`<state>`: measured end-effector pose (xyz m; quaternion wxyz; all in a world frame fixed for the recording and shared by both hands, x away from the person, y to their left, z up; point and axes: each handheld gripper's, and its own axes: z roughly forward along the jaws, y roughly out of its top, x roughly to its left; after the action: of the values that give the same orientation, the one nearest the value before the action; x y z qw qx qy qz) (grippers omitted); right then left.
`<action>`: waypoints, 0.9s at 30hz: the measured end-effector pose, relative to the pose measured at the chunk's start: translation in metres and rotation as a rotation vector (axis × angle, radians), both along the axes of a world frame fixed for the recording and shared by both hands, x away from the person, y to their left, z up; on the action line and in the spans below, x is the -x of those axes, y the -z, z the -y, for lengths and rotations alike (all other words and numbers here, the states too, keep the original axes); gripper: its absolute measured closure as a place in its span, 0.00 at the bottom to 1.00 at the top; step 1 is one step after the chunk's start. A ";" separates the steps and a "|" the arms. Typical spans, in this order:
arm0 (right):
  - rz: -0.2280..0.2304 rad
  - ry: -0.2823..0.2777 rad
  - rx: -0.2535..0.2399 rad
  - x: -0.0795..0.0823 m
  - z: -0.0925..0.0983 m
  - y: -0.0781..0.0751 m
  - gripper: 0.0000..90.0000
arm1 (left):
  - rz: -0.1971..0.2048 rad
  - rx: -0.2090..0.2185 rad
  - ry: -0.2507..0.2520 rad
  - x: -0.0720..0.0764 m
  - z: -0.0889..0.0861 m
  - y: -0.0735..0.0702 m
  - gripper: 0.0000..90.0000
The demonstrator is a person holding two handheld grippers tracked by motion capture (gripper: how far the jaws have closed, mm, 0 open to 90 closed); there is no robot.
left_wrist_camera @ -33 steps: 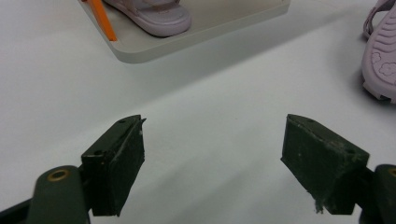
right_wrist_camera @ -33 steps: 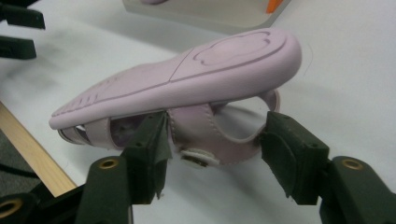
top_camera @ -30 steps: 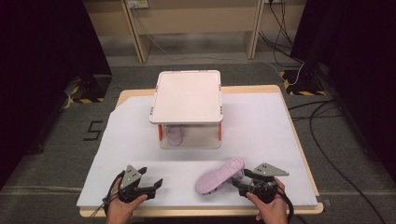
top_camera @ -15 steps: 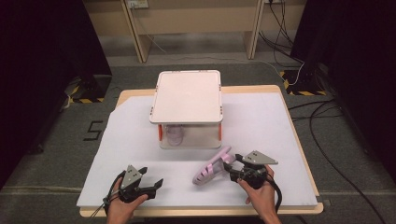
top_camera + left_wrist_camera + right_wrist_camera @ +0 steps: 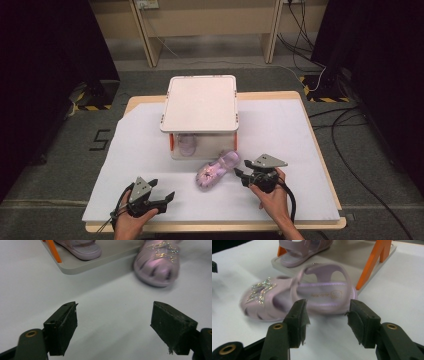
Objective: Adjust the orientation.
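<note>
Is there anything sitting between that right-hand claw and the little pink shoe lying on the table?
Nothing visible. The right gripper faces the side of the pink sandal across bare white sheet, its jaws apart and not on the shoe. The second sandal sits farther back on the rack's lower shelf.

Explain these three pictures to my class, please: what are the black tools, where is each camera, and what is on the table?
A person sits at a table covered in white and holds a hand tool with two black jaws in each hand. The high view looks down from above: the left gripper is at the lower left, the right gripper at the lower right. The other two pictures come from small cameras riding on those tools, looking out along their jaws.

On the table stands a small white shelf with orange supports. One pink sandal sits under its top. A second sandal with a glittery toe lies in front of it. The right gripper's open jaws are next to that sandal's heel end but do not clamp it. The left gripper is open and holds nothing.
</note>
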<state>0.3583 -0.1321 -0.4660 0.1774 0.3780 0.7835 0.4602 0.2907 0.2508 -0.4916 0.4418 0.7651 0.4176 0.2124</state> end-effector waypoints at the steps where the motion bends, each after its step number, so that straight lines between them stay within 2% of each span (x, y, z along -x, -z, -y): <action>1: 0.012 -0.004 -0.001 0.001 0.000 -0.001 0.55 | 0.001 0.001 -0.001 0.000 0.000 0.000 0.23; 7: 0.057 -0.055 -0.017 0.004 -0.005 -0.007 0.54 | 0.000 0.001 -0.002 0.000 0.000 0.000 0.23; 9: 0.056 -0.074 -0.018 0.003 -0.007 -0.007 0.54 | -0.001 0.000 0.000 0.000 0.000 0.000 0.23; 13: 0.073 -0.122 0.006 -0.002 -0.013 -0.005 0.53 | -0.003 -0.002 0.000 0.000 0.000 0.001 0.23; 17: 0.080 -0.164 0.007 -0.010 -0.020 -0.003 0.56 | -0.004 0.002 -0.004 -0.001 0.000 0.001 0.23; 20: 0.115 -0.182 0.038 -0.009 -0.026 -0.005 0.58 | -0.006 0.001 -0.002 -0.001 -0.001 0.001 0.23; 23: 0.096 -0.189 0.070 -0.011 -0.029 -0.007 0.59 | -0.007 -0.003 0.002 -0.001 0.000 0.001 0.23; 24: 0.076 -0.196 0.079 -0.013 -0.030 -0.005 0.60 | -0.006 -0.004 0.004 -0.001 0.000 0.001 0.23; 26: 0.063 -0.215 0.087 -0.015 -0.031 -0.001 0.70 | -0.003 -0.002 0.005 0.000 0.001 0.001 0.23; 27: 0.066 -0.224 0.102 -0.014 -0.032 0.000 0.72 | -0.003 -0.001 0.004 0.000 0.000 0.000 0.23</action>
<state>0.3720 -0.1003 -0.4665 0.1693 0.2633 0.8369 0.4490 0.2908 0.2506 -0.4920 0.4411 0.7666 0.4164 0.2106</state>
